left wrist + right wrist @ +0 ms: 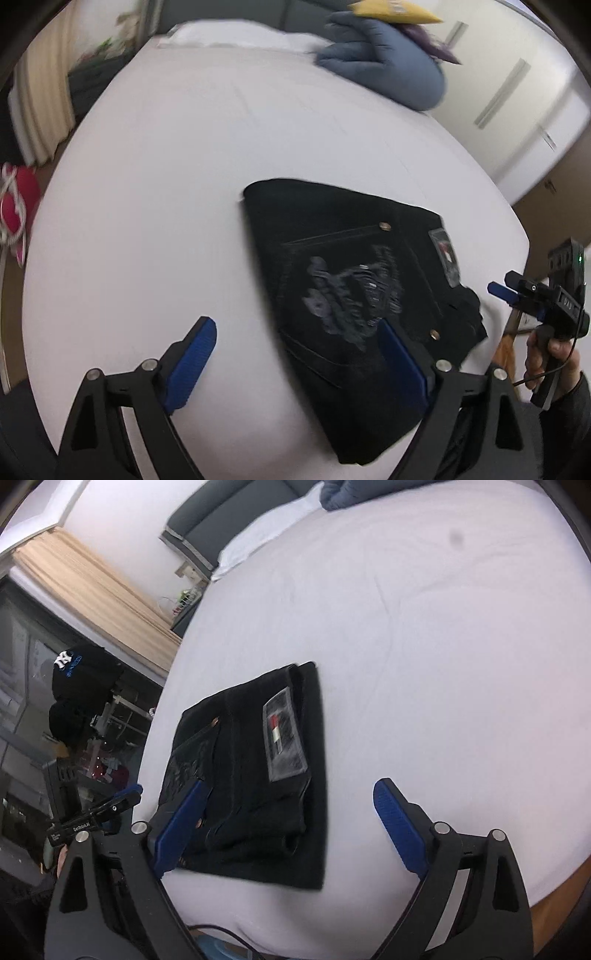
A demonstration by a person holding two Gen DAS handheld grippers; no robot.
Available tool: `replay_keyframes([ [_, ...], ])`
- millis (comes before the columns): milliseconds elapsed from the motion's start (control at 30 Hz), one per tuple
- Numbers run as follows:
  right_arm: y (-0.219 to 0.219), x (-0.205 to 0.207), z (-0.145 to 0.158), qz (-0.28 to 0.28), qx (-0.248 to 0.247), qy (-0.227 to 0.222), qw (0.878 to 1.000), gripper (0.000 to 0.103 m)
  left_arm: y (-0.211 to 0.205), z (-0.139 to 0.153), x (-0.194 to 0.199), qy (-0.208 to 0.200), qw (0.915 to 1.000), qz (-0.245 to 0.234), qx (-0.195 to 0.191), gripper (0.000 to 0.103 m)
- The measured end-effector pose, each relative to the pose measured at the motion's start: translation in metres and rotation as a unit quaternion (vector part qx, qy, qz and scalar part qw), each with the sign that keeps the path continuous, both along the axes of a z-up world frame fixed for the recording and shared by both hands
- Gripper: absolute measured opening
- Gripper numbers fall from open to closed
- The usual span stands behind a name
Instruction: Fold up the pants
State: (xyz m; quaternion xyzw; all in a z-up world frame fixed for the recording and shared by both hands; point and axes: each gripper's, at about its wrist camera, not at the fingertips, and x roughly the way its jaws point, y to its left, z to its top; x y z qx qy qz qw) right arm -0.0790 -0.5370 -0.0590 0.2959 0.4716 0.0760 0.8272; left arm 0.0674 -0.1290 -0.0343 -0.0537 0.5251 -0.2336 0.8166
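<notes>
Blue-padded jaws of the left hand-held gripper (295,354) and the right hand-held gripper (291,819) both stand wide apart, released and grasping nothing, above the black pants (251,775) lying folded into a compact rectangle on the white bed (443,664), with a blue pillow (391,66) far beyond.

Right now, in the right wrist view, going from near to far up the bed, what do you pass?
right gripper → folded black pants → bare white sheet → white pillow → grey headboard
</notes>
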Motion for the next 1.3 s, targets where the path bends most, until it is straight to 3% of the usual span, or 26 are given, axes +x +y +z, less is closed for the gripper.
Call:
replay_keyframes([
  [100, -0.006, 0.028, -0.018, 0.02, 0.028, 0.046, 0.998, 0.091, 0.004, -0.019, 0.015, 0.054, 0.9978, 0.003, -0.038, 0.09],
  [233, 0.002, 0.057, -0.039, 0.058, 0.037, 0.072, 0.995, 0.081, -0.014, -0.041, 0.026, 0.11, 0.9923, -0.017, -0.055, 0.09],
  [300, 0.006, 0.069, -0.045, 0.069, 0.031, 0.088, 0.993, 0.078, -0.026, -0.048, 0.028, 0.123, 0.9912, -0.024, -0.043, 0.091],
  [367, 0.008, 0.081, -0.051, 0.071, 0.033, 0.1, 0.992, 0.065, -0.037, -0.05, 0.03, 0.124, 0.9911, -0.034, -0.034, 0.09],
  [400, 0.007, 0.085, -0.054, 0.068, 0.038, 0.109, 0.991, 0.046, -0.042, -0.051, 0.031, 0.127, 0.9903, -0.04, -0.04, 0.088],
  [433, 0.009, 0.089, -0.058, 0.07, 0.046, 0.118, 0.99, 0.034, -0.045, -0.051, 0.033, 0.131, 0.9896, -0.042, -0.041, 0.077],
  [633, 0.042, 0.092, -0.035, 0.086, -0.045, 0.109, 0.989, 0.016, -0.046, -0.045, 0.039, 0.127, 0.9903, -0.034, -0.045, 0.028],
  [733, 0.058, 0.092, -0.008, 0.092, -0.062, 0.077, 0.991, 0.014, -0.04, -0.032, 0.041, 0.115, 0.9911, -0.036, -0.057, 0.021],
  [867, 0.079, 0.104, 0.029, 0.107, -0.071, 0.032, 0.991, 0.014, -0.03, 0.002, 0.052, 0.078, 0.9943, -0.03, -0.066, 0.02],
  [1000, 0.086, 0.136, 0.038, 0.102, -0.051, 0.013, 0.993, 0.013, -0.003, 0.035, 0.084, 0.032, 0.9974, -0.005, -0.065, 0.02],
  [1133, 0.098, 0.173, 0.027, 0.093, -0.018, 0.004, 0.995, 0.013, 0.013, 0.037, 0.116, 0.01, 0.9989, 0.008, -0.046, 0.02],
  [1300, 0.117, 0.203, -0.008, 0.095, -0.048, 0.027, 0.994, 0.017, 0.033, -0.008, 0.149, 0.034, 0.9978, 0.028, -0.049, 0.022],
])
